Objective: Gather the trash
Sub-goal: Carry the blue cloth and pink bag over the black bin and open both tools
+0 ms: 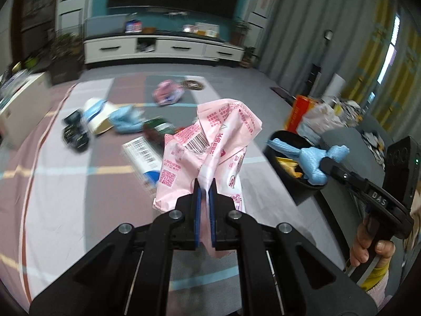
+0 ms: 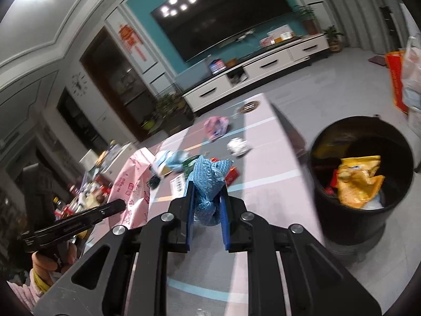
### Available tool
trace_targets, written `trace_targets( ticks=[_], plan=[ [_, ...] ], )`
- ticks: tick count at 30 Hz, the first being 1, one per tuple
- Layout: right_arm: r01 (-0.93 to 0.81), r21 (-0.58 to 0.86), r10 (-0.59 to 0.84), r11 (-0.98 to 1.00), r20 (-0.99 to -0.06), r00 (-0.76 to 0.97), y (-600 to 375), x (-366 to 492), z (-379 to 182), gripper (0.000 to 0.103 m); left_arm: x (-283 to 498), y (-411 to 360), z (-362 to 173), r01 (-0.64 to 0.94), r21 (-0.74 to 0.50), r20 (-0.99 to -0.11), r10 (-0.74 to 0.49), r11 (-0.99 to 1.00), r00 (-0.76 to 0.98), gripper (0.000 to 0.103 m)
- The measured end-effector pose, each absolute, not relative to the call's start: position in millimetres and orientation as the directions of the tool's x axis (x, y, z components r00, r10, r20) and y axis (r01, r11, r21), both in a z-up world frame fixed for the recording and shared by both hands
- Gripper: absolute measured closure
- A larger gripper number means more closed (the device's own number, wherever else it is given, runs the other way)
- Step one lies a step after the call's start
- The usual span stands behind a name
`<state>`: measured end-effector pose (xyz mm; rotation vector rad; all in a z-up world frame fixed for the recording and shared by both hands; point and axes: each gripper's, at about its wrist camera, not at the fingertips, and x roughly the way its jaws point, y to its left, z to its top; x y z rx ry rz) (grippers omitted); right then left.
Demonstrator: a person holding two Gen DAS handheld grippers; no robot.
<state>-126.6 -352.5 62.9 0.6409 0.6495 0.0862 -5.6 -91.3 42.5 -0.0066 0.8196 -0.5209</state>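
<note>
The crumpled pink wrapper is pinched between the blue pads of the left hand-held gripper, jaws closed tight on it, and is held clear above the tabletop. The crumpled blue cloth is clamped in the right hand-held gripper, jaws narrowly apart around it, raised beside the black bin. The bin stands just off the tabletop's edge and contains a yellow snack bag. Further litter lies on the tabletop: a white crumpled ball, a pink packet, and a barcoded carton.
</note>
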Motion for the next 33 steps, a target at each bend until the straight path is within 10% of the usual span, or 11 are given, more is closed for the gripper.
trace_targets(
  ticks=[29,33],
  plan=[
    [0.513,0.545,-0.044,0.663,-0.656,0.753,-484.8,-170.1,-18.1,0.082,38.6,-359.6,-9.0,0.743,-0.135,-0.742,-0.564,0.656,0.363,0.094],
    [0.525,0.538,-0.051,0.659,-0.665,0.745,-488.5,-166.6,-22.1,0.080,38.5,-369.7,-13.8,0.755,-0.096,-0.745,-0.550,0.649,0.377,0.074]
  ],
)
